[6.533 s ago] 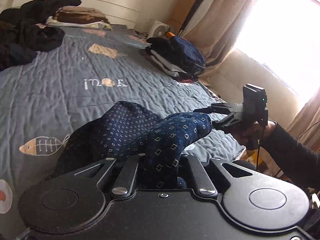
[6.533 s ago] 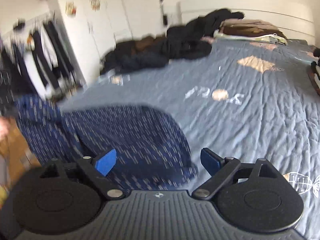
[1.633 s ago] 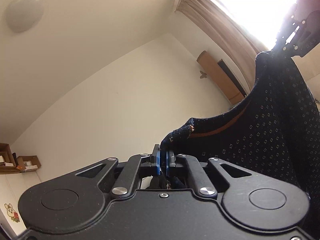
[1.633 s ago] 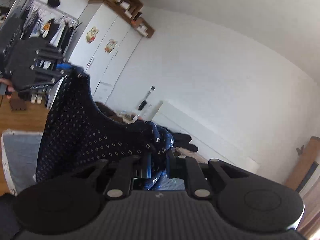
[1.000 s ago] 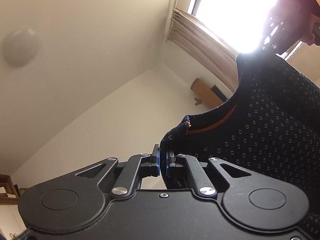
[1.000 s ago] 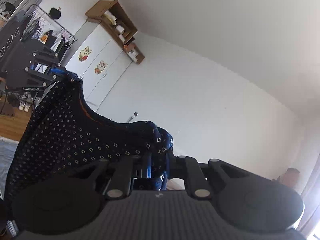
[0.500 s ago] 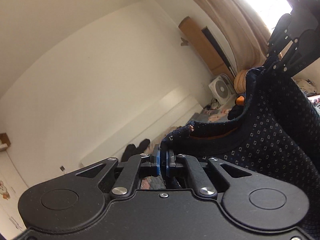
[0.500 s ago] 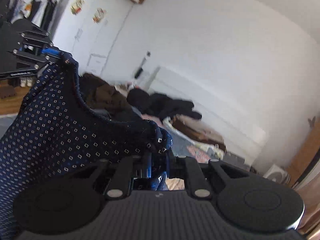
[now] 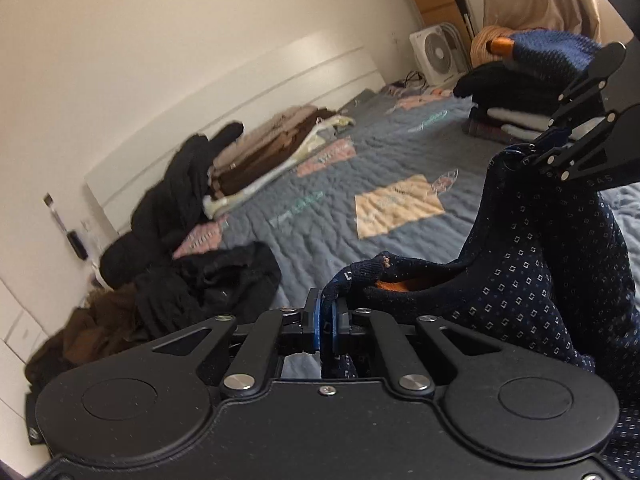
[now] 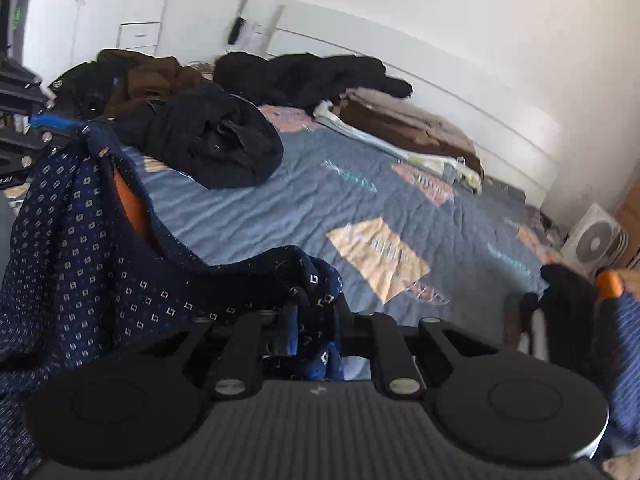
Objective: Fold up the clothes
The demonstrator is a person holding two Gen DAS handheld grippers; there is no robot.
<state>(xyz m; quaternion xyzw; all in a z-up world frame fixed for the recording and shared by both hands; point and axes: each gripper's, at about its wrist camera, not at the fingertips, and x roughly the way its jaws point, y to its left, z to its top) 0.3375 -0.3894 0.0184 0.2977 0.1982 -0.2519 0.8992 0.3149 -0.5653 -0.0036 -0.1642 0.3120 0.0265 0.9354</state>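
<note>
The navy diamond-patterned sweater [image 9: 532,264] hangs stretched between both claws above the grey-blue bedspread [image 9: 344,216] — left claw [image 9: 326,322] clamped on one shoulder, right claw [image 10: 310,332] at lower centre with jaws opening, fabric bunched between them.

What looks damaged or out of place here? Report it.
The navy diamond-patterned knit sweater has a small frayed spot at its neckline edge. The unfolded black and brown clothes lie heaped on the blue quilted bedspread.

Daylight's pretty soft and even here, brightest off the white wall [image 10: 440,32], both views are motion-smeared, worst at the fisheye-bent edges, and the dark clothes pile [image 9: 192,280] loses all detail.
</note>
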